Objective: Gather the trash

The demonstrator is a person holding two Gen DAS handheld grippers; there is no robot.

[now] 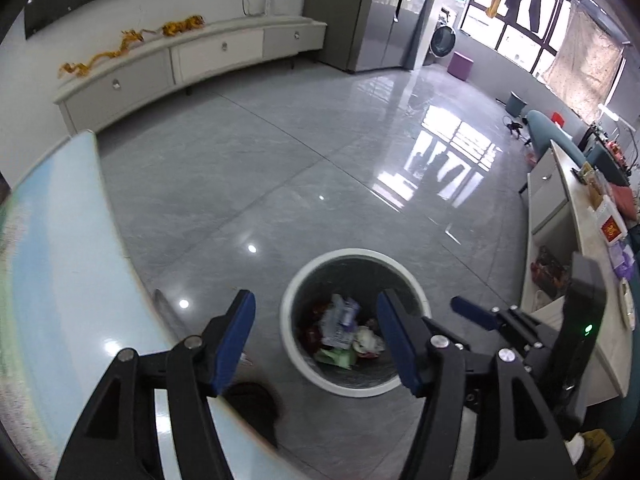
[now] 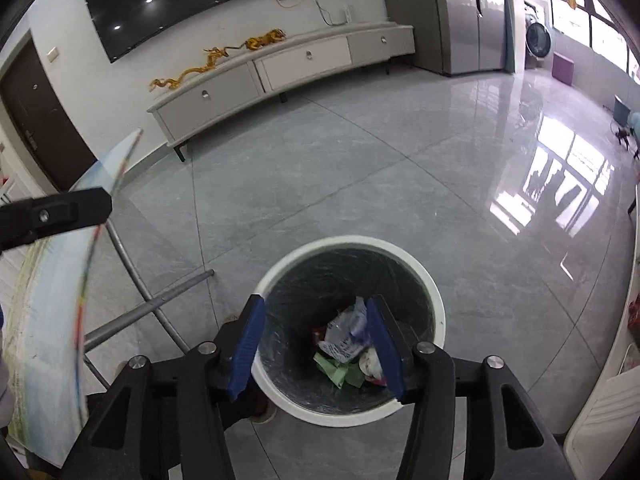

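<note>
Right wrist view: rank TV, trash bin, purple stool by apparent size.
1. TV
2. trash bin, close behind; it sits much nearer the camera, so true size is unsure
3. purple stool, clearly smallest, though farthest away

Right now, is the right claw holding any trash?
No, the right claw stands open and empty above the trash bin, wrappers lying inside.

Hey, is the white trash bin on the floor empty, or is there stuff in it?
Not empty. The trash bin holds crumpled wrappers and green scraps at its bottom.
</note>
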